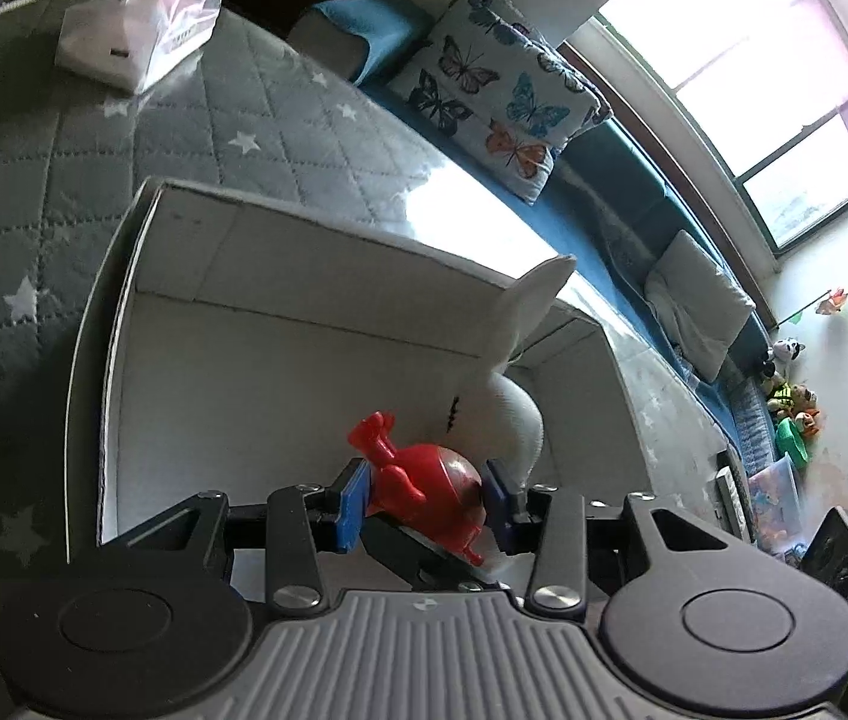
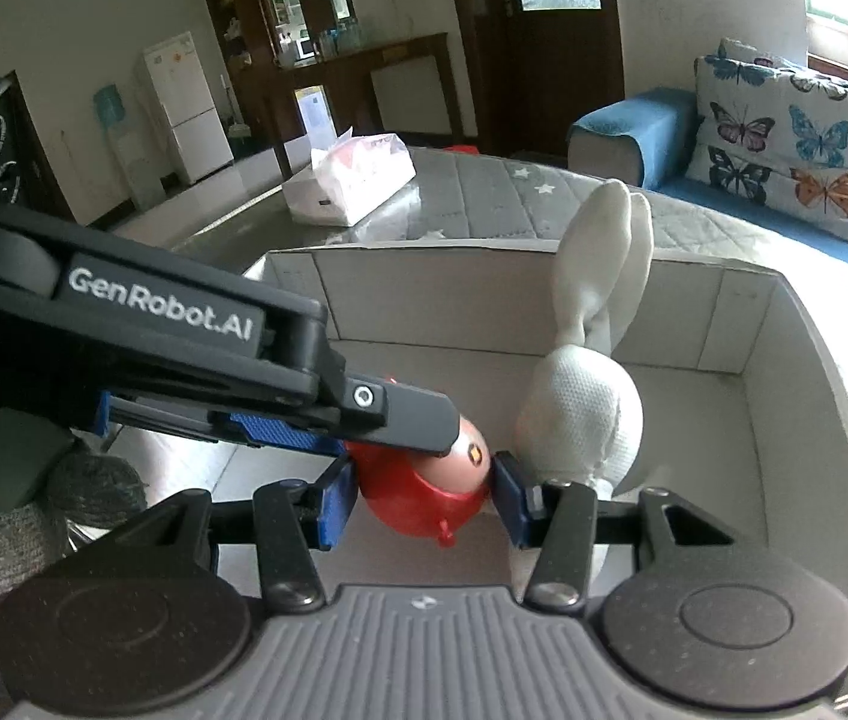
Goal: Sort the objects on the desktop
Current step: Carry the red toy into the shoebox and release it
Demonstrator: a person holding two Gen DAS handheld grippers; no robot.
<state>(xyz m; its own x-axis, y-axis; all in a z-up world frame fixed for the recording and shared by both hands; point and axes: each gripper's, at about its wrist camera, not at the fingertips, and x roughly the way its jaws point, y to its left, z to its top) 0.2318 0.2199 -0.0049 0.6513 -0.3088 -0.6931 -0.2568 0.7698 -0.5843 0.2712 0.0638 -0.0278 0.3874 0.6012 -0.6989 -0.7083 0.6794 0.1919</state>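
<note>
A red toy figure (image 1: 424,489) sits between the blue pads of my left gripper (image 1: 424,504), which is shut on it, over a white open box (image 1: 316,276). In the right wrist view the same red toy (image 2: 424,489) is also clamped between the pads of my right gripper (image 2: 424,501), with the left gripper's black finger (image 2: 388,411) reaching in from the left above it. A white stuffed rabbit (image 2: 586,402) stands upright inside the box (image 2: 784,360), just behind the toy; it also shows in the left wrist view (image 1: 514,402).
The box rests on a grey quilted star-patterned cover (image 1: 34,210). A tissue pack (image 2: 352,180) lies beyond the box. A blue sofa with a butterfly cushion (image 2: 784,144) is at the right. Grey knitted fabric (image 2: 16,528) lies at the lower left.
</note>
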